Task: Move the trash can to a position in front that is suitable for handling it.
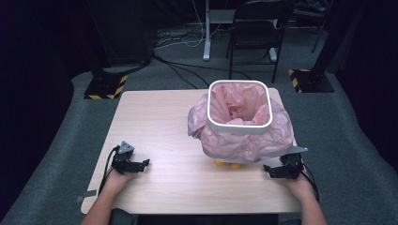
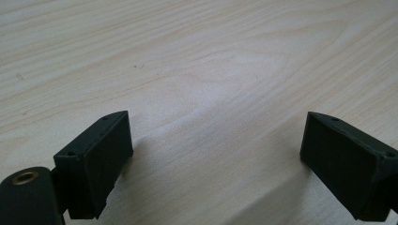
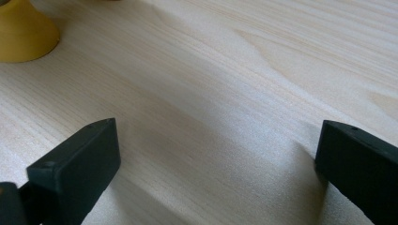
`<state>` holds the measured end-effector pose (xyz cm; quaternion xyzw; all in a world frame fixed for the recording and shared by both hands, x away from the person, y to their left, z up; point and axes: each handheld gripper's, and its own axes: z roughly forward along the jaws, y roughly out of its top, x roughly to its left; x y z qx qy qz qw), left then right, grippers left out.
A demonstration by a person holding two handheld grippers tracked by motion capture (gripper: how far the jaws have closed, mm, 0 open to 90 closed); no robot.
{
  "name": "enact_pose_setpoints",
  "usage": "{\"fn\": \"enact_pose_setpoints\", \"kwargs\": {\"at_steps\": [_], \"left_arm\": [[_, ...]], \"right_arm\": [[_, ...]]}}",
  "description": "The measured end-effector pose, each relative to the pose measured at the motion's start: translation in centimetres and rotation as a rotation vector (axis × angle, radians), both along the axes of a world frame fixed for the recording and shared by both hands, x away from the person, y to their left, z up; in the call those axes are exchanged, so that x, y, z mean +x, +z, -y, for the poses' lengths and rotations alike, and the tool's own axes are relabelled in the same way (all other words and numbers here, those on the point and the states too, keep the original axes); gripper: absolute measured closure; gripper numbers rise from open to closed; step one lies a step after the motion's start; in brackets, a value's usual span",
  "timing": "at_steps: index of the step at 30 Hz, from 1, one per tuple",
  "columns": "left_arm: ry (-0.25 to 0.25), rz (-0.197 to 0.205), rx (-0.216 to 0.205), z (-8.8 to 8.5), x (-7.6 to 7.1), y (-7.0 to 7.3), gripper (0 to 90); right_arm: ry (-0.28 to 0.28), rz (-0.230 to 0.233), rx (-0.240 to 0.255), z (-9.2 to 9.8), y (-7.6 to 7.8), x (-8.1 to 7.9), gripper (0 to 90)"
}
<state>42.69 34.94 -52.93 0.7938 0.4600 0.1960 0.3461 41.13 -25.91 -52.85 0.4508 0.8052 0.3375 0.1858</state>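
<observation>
Grey carpet lies all around my light wooden table [image 1: 169, 122], and a black chair [image 1: 256, 28] stands far at the back. On the left, my left gripper [image 1: 141, 165] rests near the table's front edge, with my hand behind it. Its two black jaws are spread wide apart, and between them I see just bare wood, so it holds nothing. Past the middle stands the bin [image 1: 239, 124] with a white rim and a pink bag [image 1: 234, 140] puffing out around it. The bin sits on little yellow feet [image 3: 23, 33]. On the right, my right gripper [image 1: 271, 171] lies close to the bin's front corner, not touching it. Its jaws are wide apart too, and hold nothing.
</observation>
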Motion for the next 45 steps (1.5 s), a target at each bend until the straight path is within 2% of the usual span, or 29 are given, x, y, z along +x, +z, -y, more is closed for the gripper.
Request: {"fn": "enact_pose_setpoints", "kwargs": {"at_steps": [13, 16, 20, 21, 22, 28, 29, 31, 35, 40, 42, 45], "left_arm": [[-0.005, 0.005, -0.001, 0.0, 0.0, 0.0, 11.4], [-0.012, 0.002, -0.003, 0.1, 0.0, 0.1, 14.9], [-0.021, -0.006, 0.001, 0.2, -0.1, 0.3, 18.7], [-0.031, -0.006, 0.005, 0.2, -0.2, 0.4, 20.5], [-0.033, -0.008, 0.005, 0.2, -0.2, 0.4, 21.6], [-0.035, -0.023, 0.021, 0.2, -0.3, 0.7, 27.0], [-0.034, -0.012, 0.023, 0.2, -0.3, 1.0, 27.2], [-0.042, 0.003, 0.009, 0.3, -0.5, 1.3, 29.1], [-0.064, 0.037, 0.012, 0.9, -0.7, 2.2, 31.3], [-0.082, 0.036, -0.003, 1.4, -0.9, 2.5, 30.9], [-0.089, 0.029, -0.007, 1.5, -0.9, 2.6, 31.0], [-0.102, 0.035, -0.01, 1.8, -1.1, 2.9, 32.0]], "right_arm": [[-0.012, 0.002, -0.001, 0.0, 0.0, -0.2, 0.0], [-0.017, 0.002, 0.002, 0.0, 0.0, -0.3, 0.3], [-0.013, 0.004, 0.007, 0.0, 0.1, -0.4, 5.2], [-0.006, 0.012, 0.012, 0.1, 0.2, -0.6, 12.1], [-0.001, 0.016, 0.013, 0.2, 0.3, -0.7, 15.0], [0.01, -0.004, 0.001, 0.2, 0.8, -0.8, 27.7], [0.012, -0.006, 0.0, 0.2, 0.8, -0.9, 29.2], [0.009, -0.011, 0.007, 0.2, 0.9, -0.9, 29.7], [0.022, 0.019, 0.019, 0.3, 1.5, -1.2, 34.6], [0.023, 0.047, 0.031, 0.4, 2.0, -1.5, 34.9], [0.012, 0.043, 0.048, 0.5, 2.2, -1.7, 34.5], [0.004, 0.051, 0.05, 0.6, 2.4, -2.0, 34.2]]}}
